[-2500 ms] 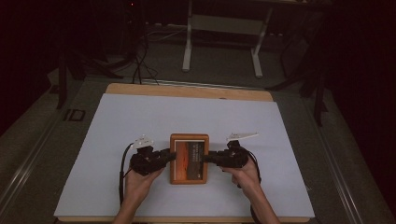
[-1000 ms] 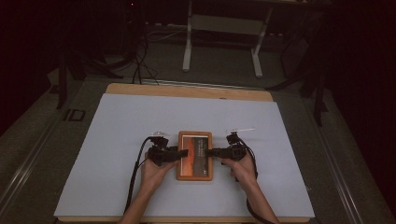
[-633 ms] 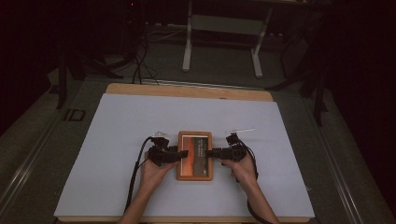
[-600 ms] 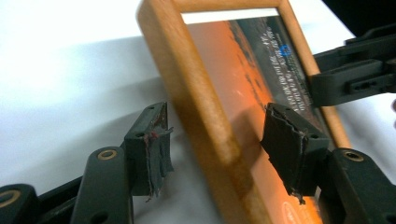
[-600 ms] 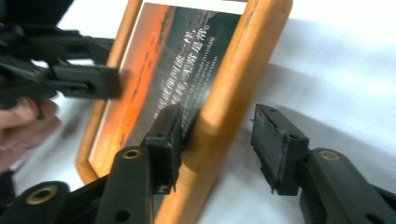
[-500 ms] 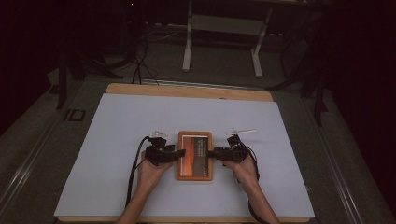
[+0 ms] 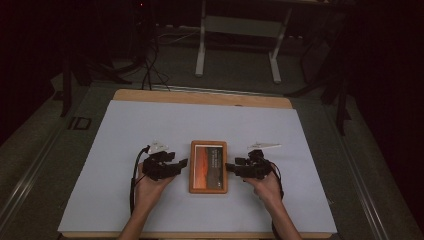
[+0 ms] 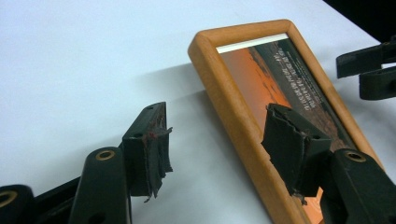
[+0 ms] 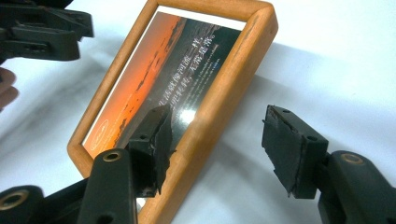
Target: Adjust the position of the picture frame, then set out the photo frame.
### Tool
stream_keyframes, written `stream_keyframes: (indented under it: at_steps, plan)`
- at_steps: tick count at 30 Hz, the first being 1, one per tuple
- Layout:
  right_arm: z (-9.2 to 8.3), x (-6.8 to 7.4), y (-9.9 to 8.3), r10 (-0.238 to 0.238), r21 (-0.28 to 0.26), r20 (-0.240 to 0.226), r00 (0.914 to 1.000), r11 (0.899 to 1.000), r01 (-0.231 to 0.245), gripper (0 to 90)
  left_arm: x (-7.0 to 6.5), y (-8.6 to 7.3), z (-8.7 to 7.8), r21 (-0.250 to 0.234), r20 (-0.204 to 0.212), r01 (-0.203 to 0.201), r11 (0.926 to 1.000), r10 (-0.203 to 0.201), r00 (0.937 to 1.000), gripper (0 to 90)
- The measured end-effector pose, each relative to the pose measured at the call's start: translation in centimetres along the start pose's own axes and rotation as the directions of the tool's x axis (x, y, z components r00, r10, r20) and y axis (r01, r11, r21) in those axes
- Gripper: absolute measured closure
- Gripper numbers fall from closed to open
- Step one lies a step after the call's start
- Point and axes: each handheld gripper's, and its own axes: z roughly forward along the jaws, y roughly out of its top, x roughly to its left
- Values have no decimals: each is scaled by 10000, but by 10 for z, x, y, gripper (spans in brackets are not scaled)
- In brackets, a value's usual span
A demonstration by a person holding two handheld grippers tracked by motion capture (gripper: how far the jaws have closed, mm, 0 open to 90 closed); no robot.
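Apparently the placing step is done: the wooden picture frame [image 7: 208, 166] lies flat, face up, near the middle of the white sheet covering the table [image 7: 120, 140], a little toward the near edge, and nothing grips it now. The left gripper [image 7: 181, 163] sits just beside the frame's left edge and the right gripper [image 7: 231, 167] just beside its right edge. Both have just been opening their jaws; in each gripper view one jaw hangs over the frame's rim [image 8: 233, 116] and the other over bare sheet, pads clear of the wood, so both stand open. What looks left is only drawing the hands away. As for containers, the frame itself holds a print [image 9: 159, 88] of an orange sunset with lines of small text behind its glass.
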Motion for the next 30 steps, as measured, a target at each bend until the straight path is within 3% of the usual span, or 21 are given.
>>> stream_keyframes:
  at_steps: [11,16,17,19,22,24,27,28,30]
  plan:
    - [-2,5,2,-480,-53,542,9974,9988,483,435,0,0,-10,-211,65,88,9997,-87,9999,408]
    - [-3,12,7,-974,-73,820,9919,9951,984,447,-1,0,-13,-252,154,88,9996,-84,9998,408]
    - [-2,16,11,-1298,2,1027,9862,9914,1305,475,-1,1,-14,-275,165,99,9996,-95,9998,408]
    - [-2,18,12,-1388,22,1137,9838,9902,1394,483,-1,1,-15,-302,177,128,9995,-123,9998,408]
    - [1,22,17,-1647,-114,1288,9779,9858,1676,596,-1,1,-17,-429,137,126,9990,-120,9998,414]
    - [2,23,20,-1739,-135,1147,9781,9842,1765,687,-2,1,-17,-426,207,149,9990,-140,9997,420]
    - [7,26,24,-2205,-187,1248,9674,9743,2245,857,-4,1,-16,-357,261,98,9993,-89,9996,420]
    - [7,26,24,-2205,-187,1248,9674,9743,2245,857,-4,1,-16,-357,261,98,9993,-89,9996,420]
    - [13,29,28,-2663,8,1556,9513,9630,2694,899,-5,1,-15,-269,316,-1,9996,9,9995,420]
